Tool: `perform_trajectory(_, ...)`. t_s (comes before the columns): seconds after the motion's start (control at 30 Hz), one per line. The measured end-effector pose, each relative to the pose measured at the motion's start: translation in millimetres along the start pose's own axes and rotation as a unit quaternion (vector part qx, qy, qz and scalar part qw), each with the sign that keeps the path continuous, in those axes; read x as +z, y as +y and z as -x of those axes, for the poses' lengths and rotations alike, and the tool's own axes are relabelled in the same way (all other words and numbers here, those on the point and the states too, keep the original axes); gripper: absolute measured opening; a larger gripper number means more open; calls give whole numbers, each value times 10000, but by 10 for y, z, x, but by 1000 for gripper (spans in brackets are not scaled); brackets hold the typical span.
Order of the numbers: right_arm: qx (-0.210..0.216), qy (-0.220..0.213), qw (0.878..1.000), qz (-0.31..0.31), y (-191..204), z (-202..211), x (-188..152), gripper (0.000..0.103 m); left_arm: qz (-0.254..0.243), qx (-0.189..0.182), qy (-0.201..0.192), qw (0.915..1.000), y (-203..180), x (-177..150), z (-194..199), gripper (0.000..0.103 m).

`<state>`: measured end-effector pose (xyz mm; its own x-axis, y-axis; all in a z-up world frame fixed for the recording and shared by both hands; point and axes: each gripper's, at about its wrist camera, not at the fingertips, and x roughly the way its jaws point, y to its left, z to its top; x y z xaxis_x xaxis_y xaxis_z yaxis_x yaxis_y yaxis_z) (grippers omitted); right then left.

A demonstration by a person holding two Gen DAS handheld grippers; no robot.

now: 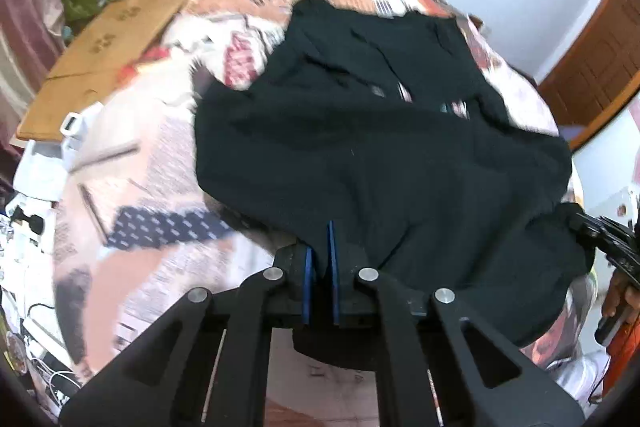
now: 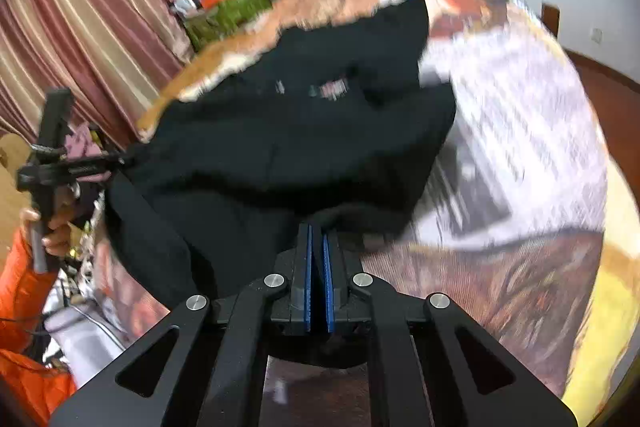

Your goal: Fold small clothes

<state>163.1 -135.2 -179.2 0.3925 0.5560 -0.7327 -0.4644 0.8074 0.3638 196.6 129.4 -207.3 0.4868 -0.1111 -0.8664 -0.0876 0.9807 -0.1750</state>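
left tongs pinch the near hem of the black garment; right tongs pinch its other hem corner; garment lies on bed.

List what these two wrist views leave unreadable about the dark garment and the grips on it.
- Left wrist view: dark garment is all folds, its type unclear; its near hem drops behind the left gripper.
- Right wrist view: motion blur smears the bedspread; right gripper fingers hide the pinched edge.
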Motion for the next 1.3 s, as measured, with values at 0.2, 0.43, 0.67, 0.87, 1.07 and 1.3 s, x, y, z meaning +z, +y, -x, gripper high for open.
perform_trajectory(0.2, 157, -689, 9973, 211, 168, 359, 317, 4, -71, 88, -537, 9985, 9, 216, 375, 7)
perform_trajectory(0.43, 135, -1251, 9912, 421, 297, 566, 692, 4, -169, 101, -780, 9968, -87, 604, 535, 7)
perform_trajectory(0.67, -93, -1507, 9871, 529, 248, 495, 1106, 4, -222, 177, -815, 9963, -178, 1136, 451, 7)
perform_trajectory(0.87, -347, -1438, 9877, 506, 79, 213, 1552, 4, -203, 409, -566, 9974, -146, 1553, 17, 7)
perform_trajectory(1.07, -497, -1196, 9912, 282, -226, -256, 1895, 4, -156, 559, -206, 9981, -37, 1908, -589, 7)
perform_trajectory(1.3, -620, -590, 9962, -154, -720, -1021, 2016, 4, 3, 676, 259, 9974, 136, 2094, -1386, 13)
